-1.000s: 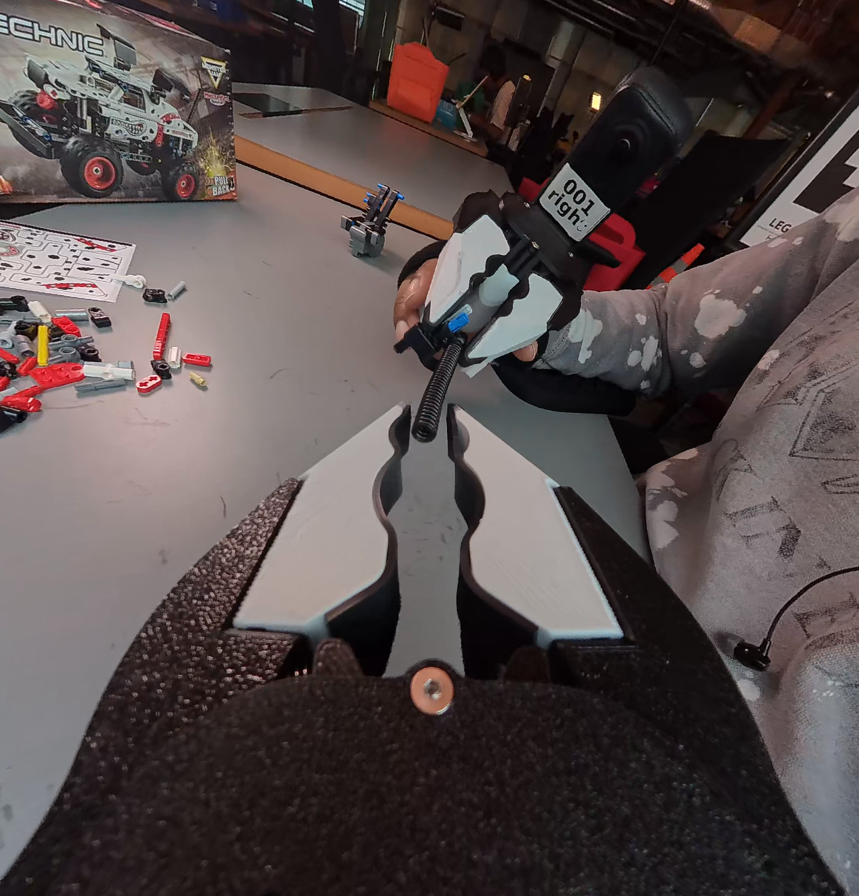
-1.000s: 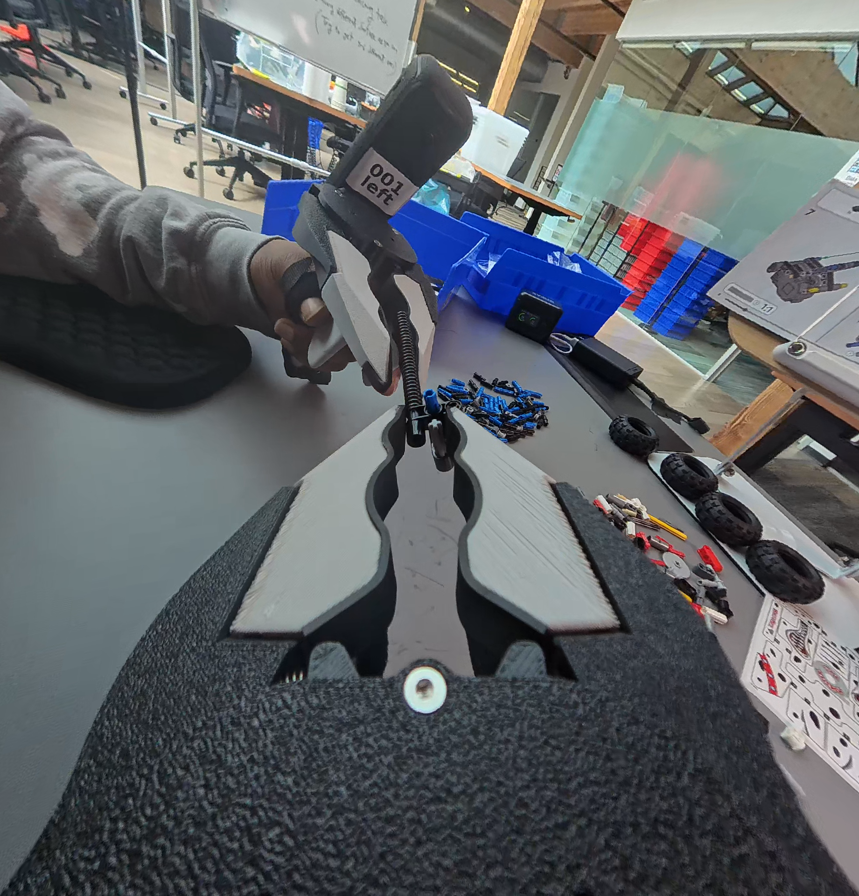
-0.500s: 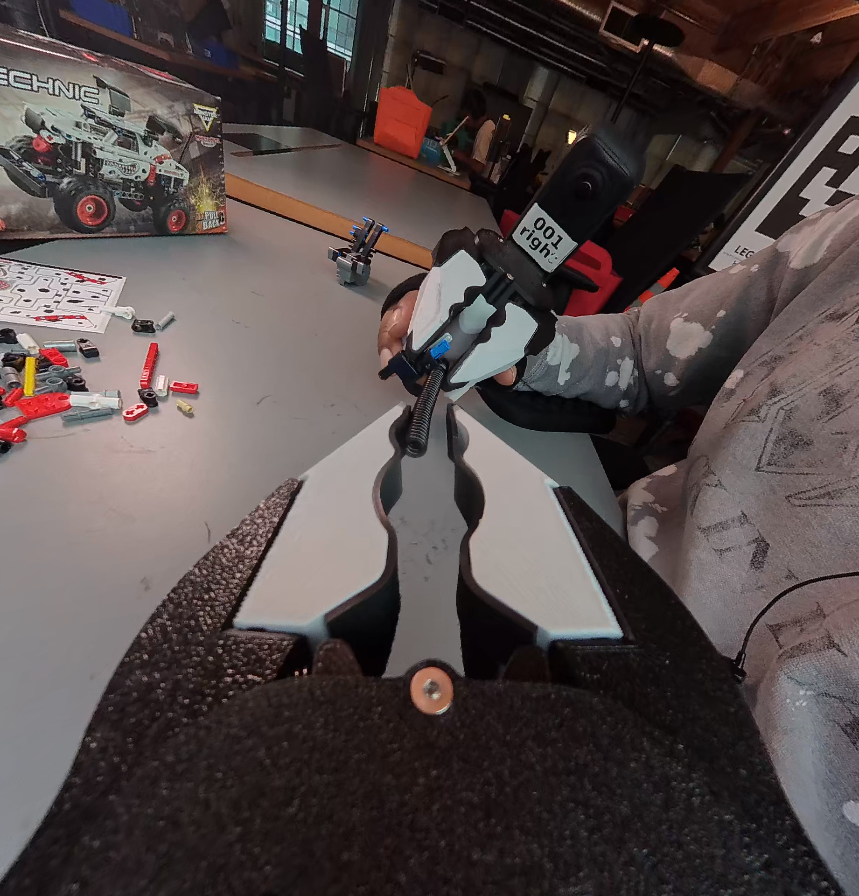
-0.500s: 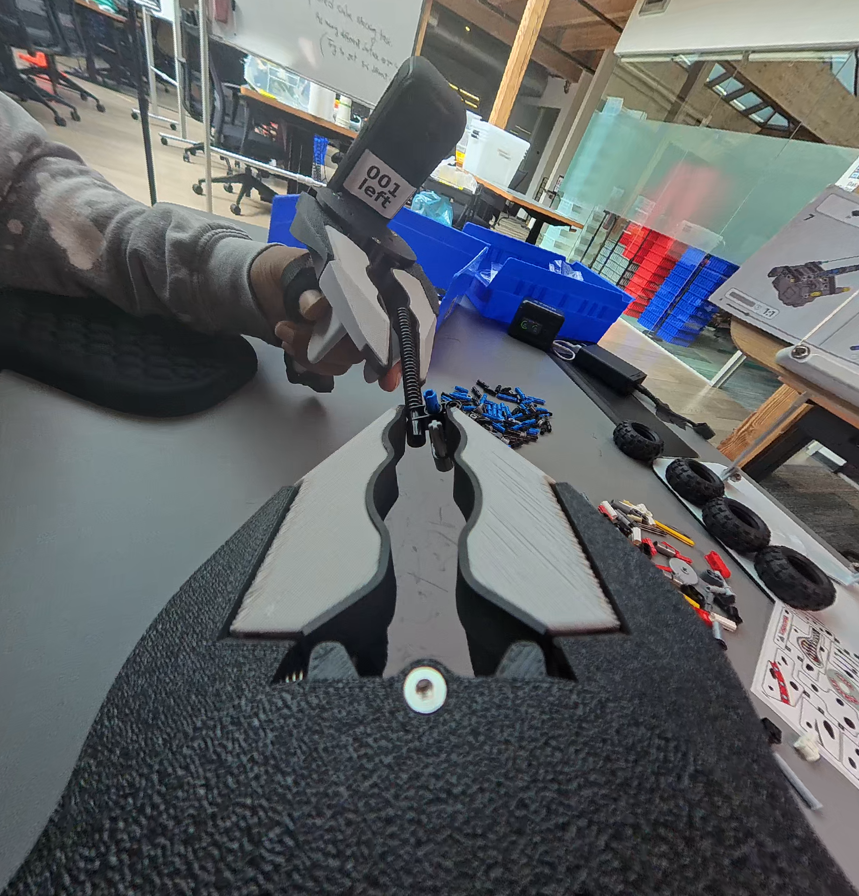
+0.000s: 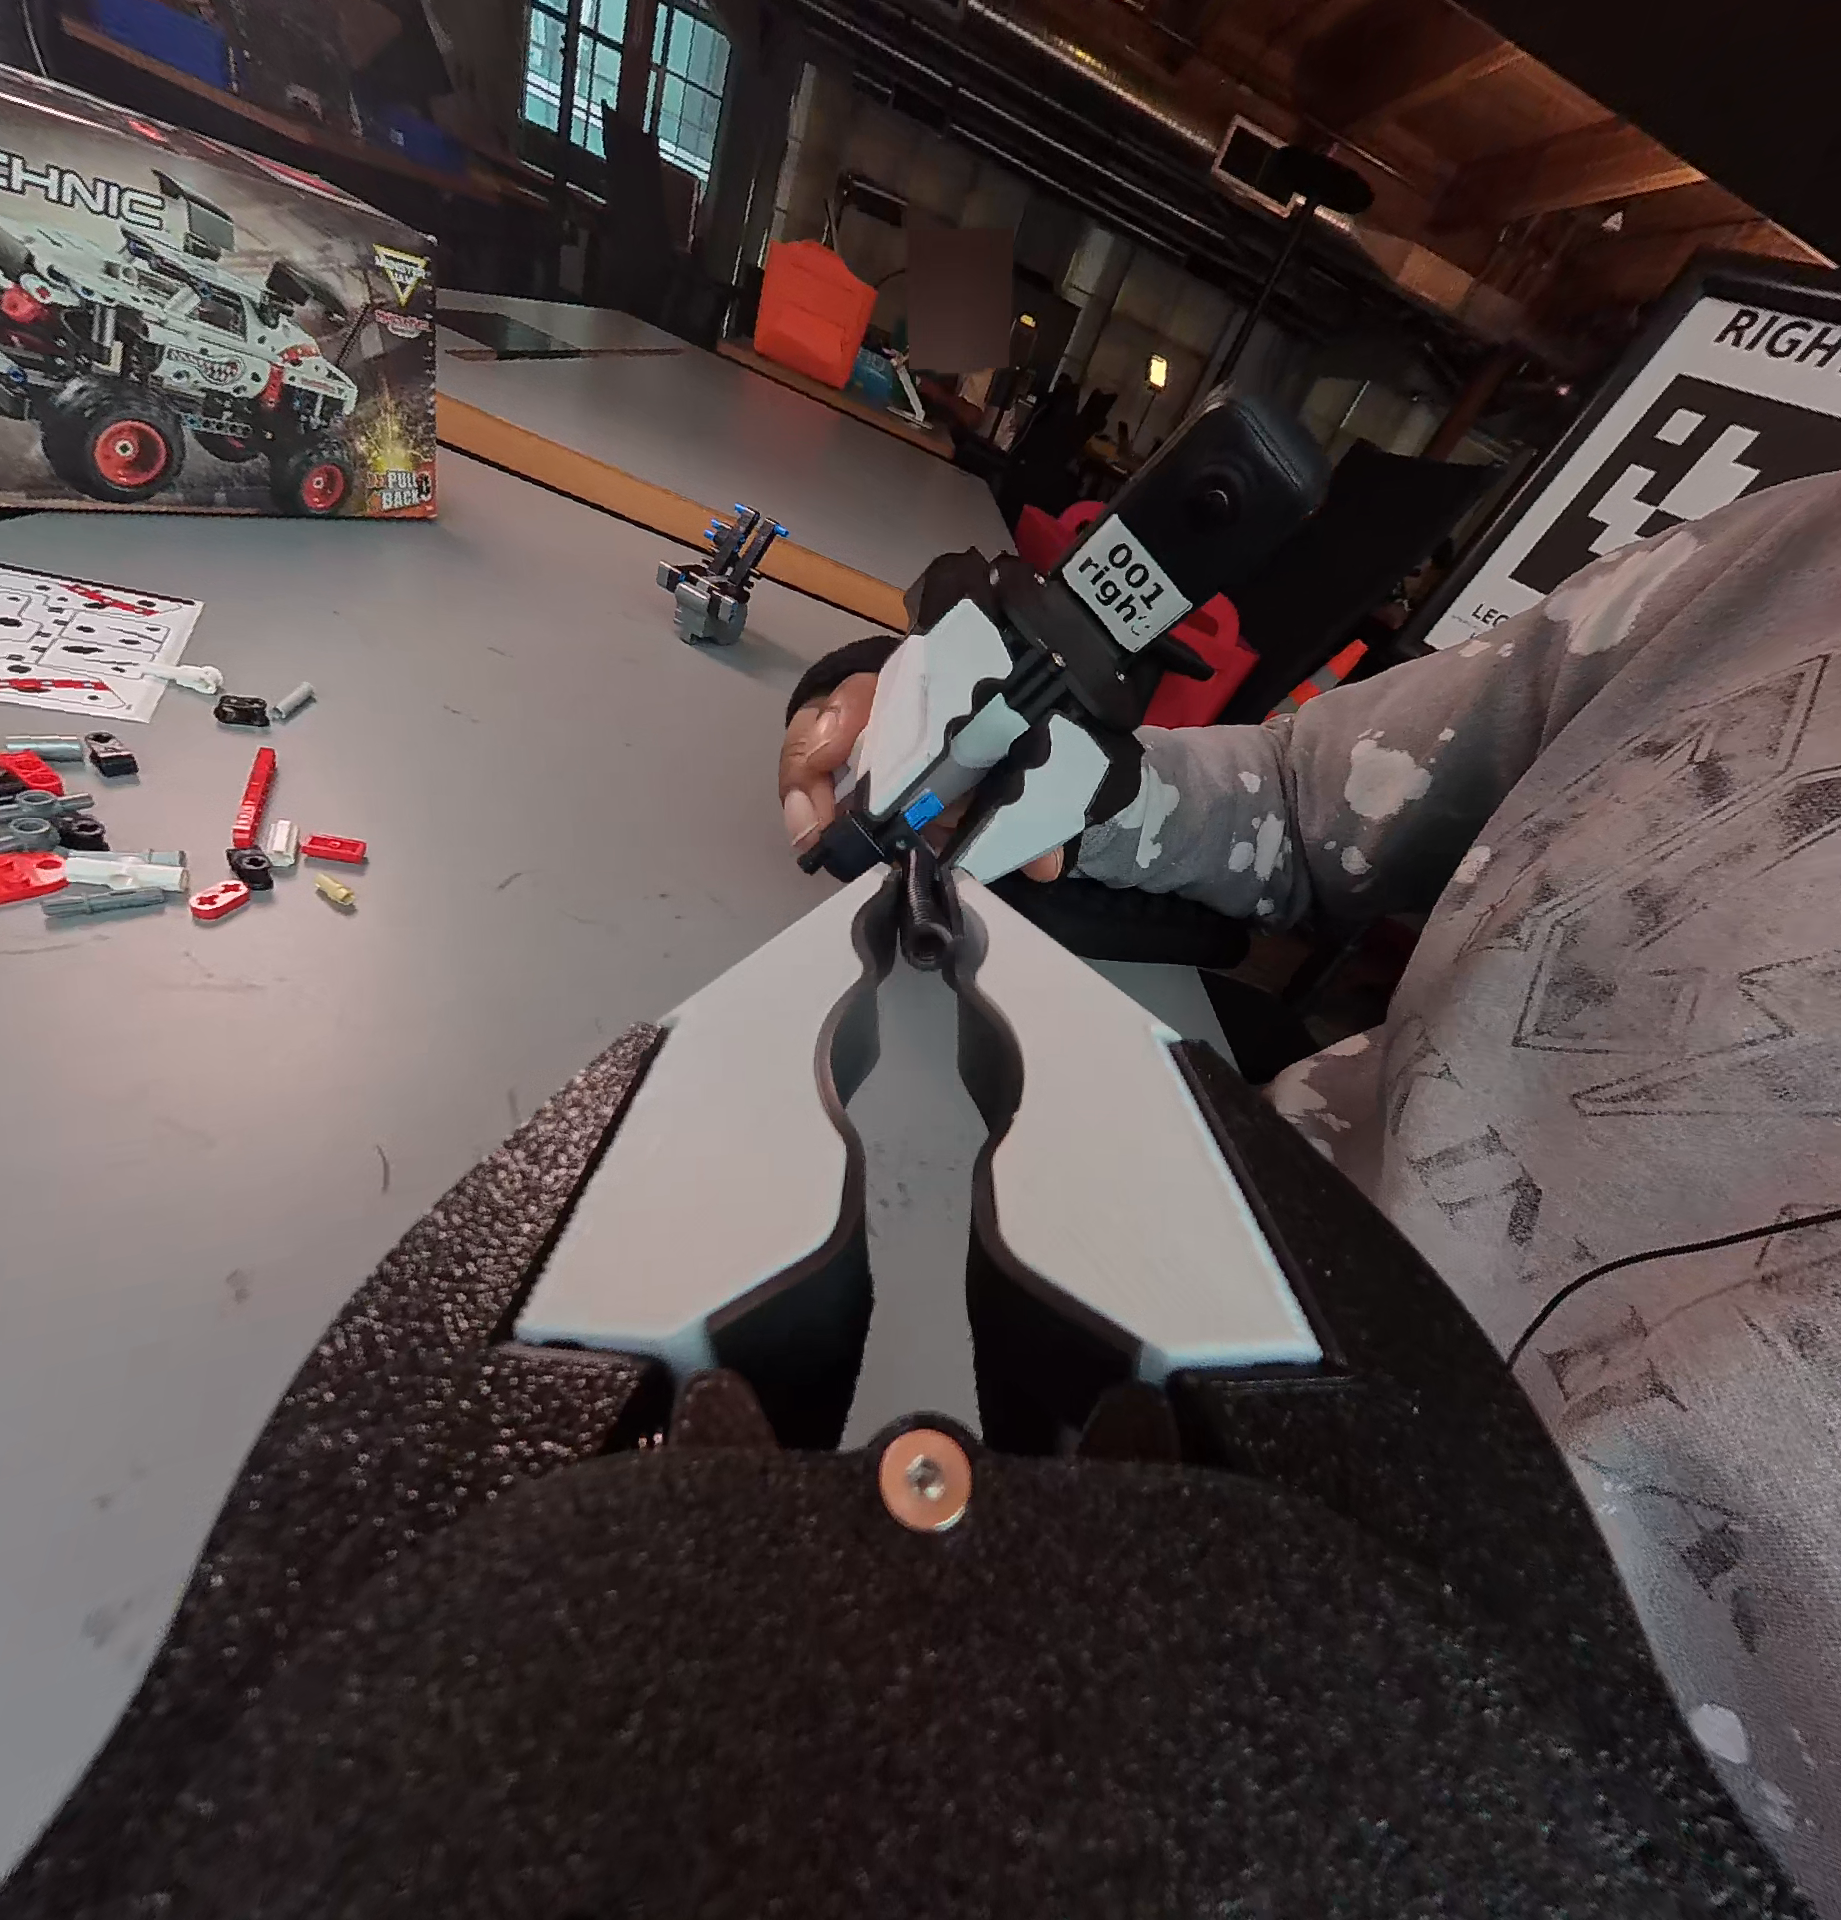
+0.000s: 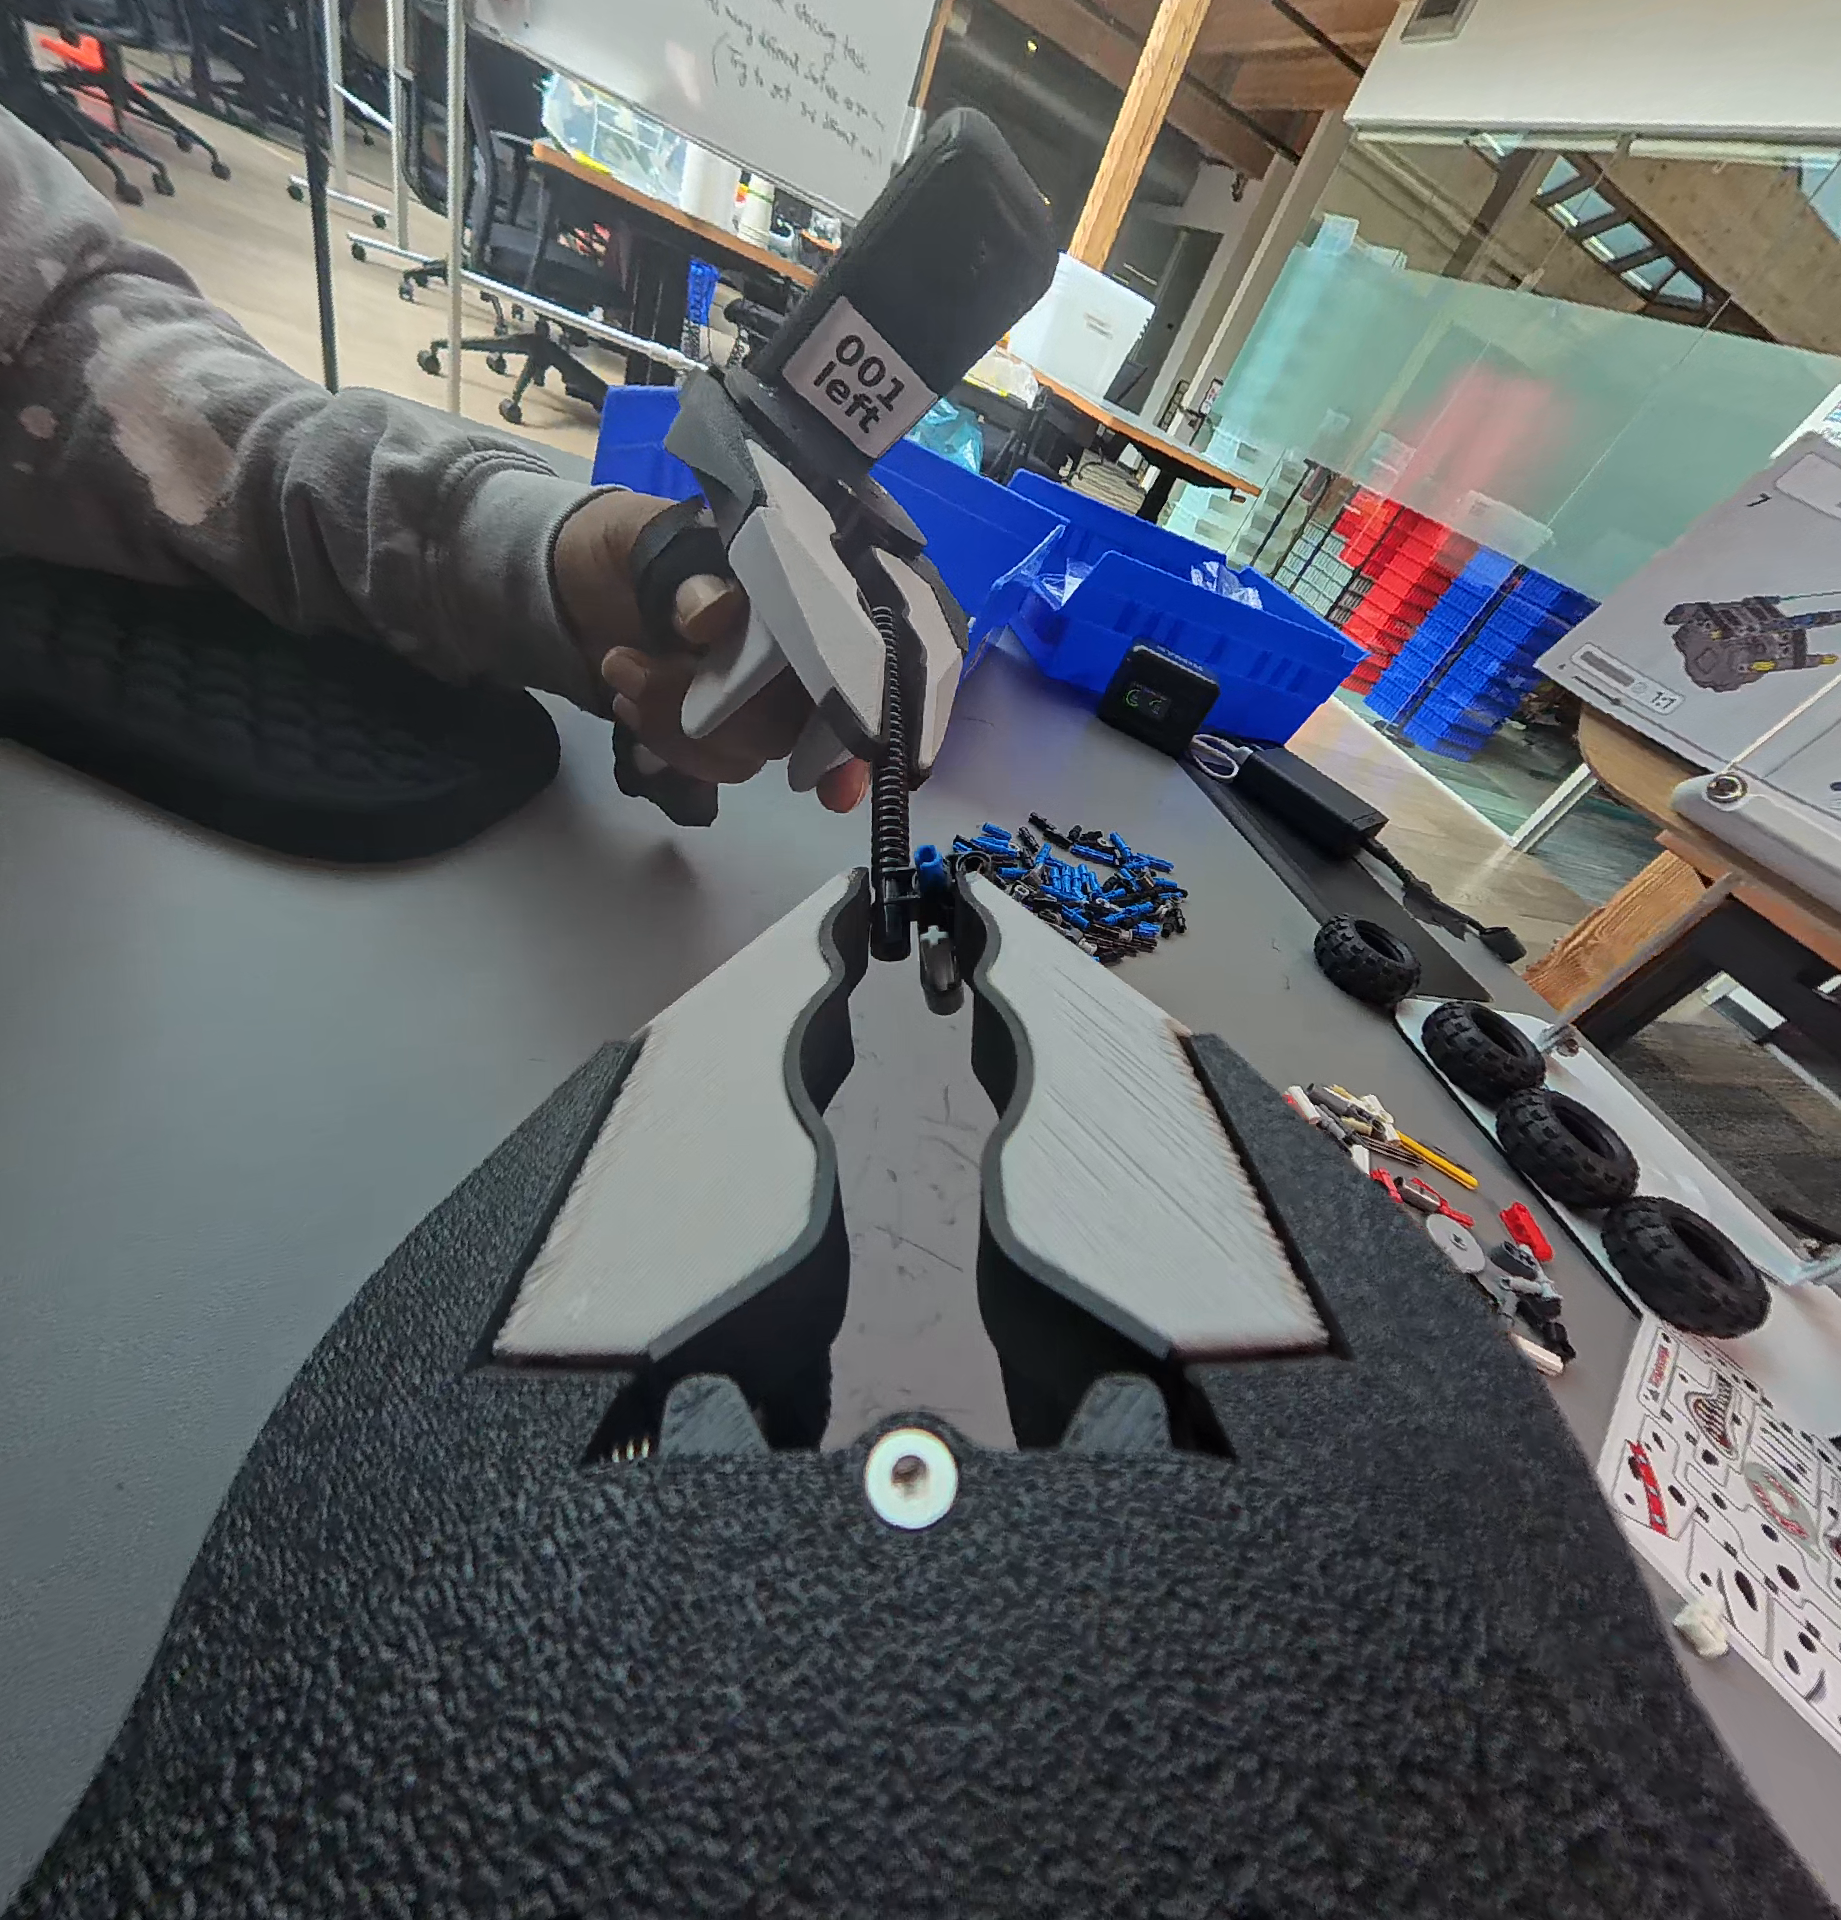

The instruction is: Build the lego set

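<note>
Your left tool [image 5: 921, 940] grips the black ribbed hose [image 6: 892, 748]; your right tool [image 6: 911, 914] clamps its black-and-blue connector [image 6: 911, 894], so push straight along the hose, without bending

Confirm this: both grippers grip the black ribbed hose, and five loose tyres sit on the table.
Only the count is wrong: the right wrist view shows four loose tyres on the table. The left gripper and right gripper do grip the black ribbed hose.
</note>
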